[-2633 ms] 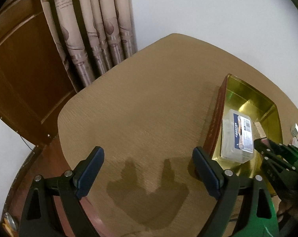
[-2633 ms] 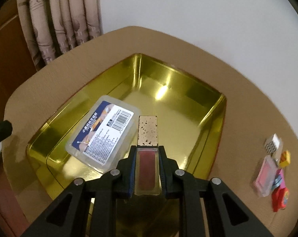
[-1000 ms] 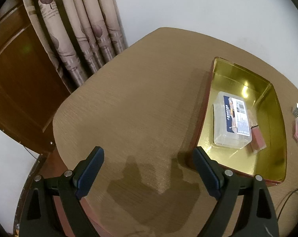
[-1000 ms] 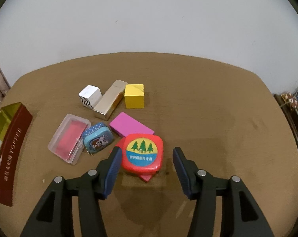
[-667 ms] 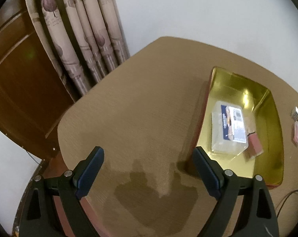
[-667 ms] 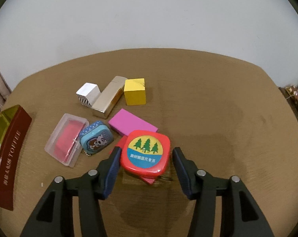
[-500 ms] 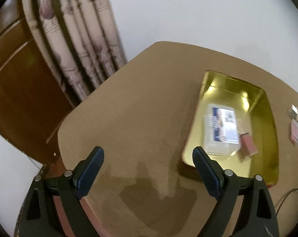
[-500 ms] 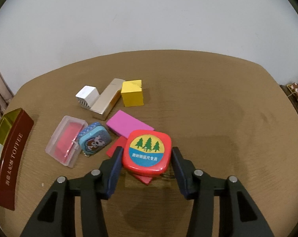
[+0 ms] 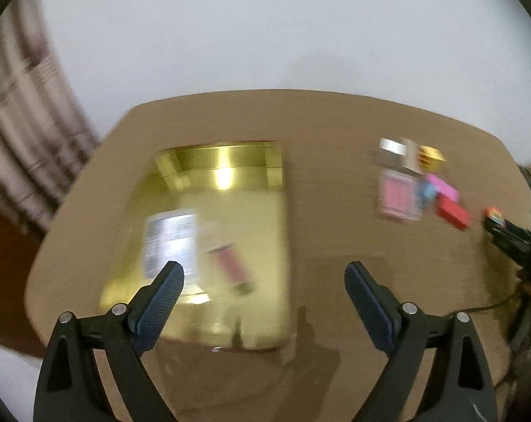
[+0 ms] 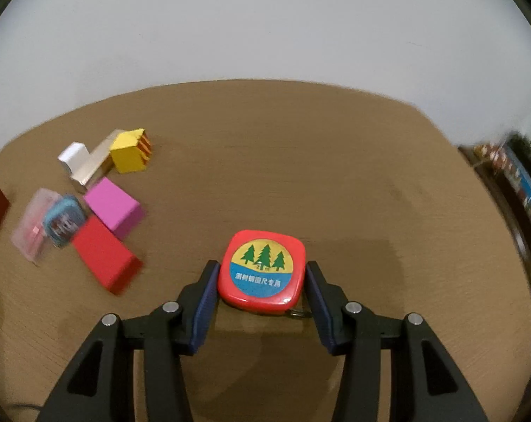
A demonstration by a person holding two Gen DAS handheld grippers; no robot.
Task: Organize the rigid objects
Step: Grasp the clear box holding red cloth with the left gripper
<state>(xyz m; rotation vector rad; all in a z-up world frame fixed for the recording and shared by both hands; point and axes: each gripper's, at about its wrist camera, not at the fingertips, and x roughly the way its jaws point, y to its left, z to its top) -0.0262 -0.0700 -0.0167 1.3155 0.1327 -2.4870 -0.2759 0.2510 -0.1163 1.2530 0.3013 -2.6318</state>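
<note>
Right gripper (image 10: 261, 283) clamping glossy red tape measure (image 10: 261, 269), rounded-square, pine-tree label, lifted above wood-grain table (image 10: 335, 176); jaws closed against its sides. Left gripper (image 9: 263, 293) hovering, jaws spread wide, gripping nothing. Shiny gold tin tray (image 9: 226, 158) holding clear plastic box (image 9: 170, 235) and small reddish case (image 9: 230, 267), blurred. Yellow cube (image 10: 130, 154), pink block (image 10: 112, 207), red block (image 10: 103, 255) lying clustered on table.
</note>
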